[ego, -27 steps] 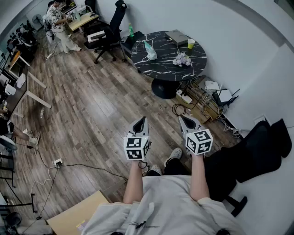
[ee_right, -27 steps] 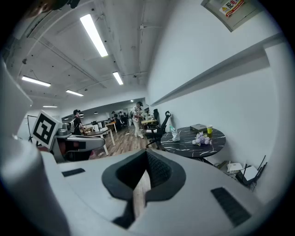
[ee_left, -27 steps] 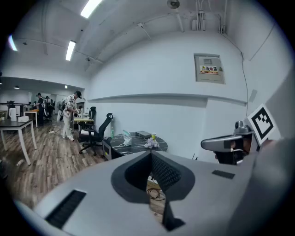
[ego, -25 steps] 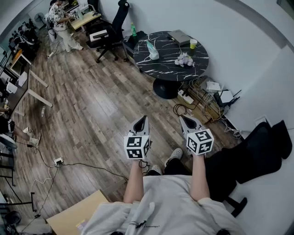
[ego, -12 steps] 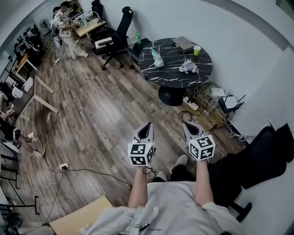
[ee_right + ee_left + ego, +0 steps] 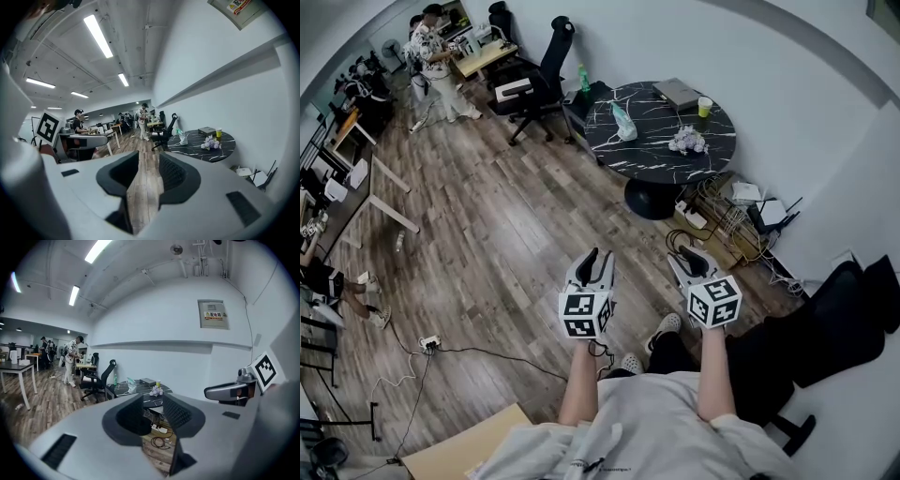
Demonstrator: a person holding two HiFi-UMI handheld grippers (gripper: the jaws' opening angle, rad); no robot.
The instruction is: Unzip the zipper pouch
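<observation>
Wood floor (image 6: 487,234); round black marble counter (image 6: 661,145) far ahead. Left tongs (image 6: 601,255) and right tongs (image 6: 684,253) side by side above the floor, jaws just opened, nothing between them. Pale zipper pouch (image 6: 622,121) lies on the counter's left part, well apart from both.

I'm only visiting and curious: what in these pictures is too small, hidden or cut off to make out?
- Head view: the pale bag on the round table is too far away and too small to show any zipper.
- Left gripper view: the print on the wall sign is too small to read.
- Head view: the tan cardboard piece is cut off by the bottom edge.
</observation>
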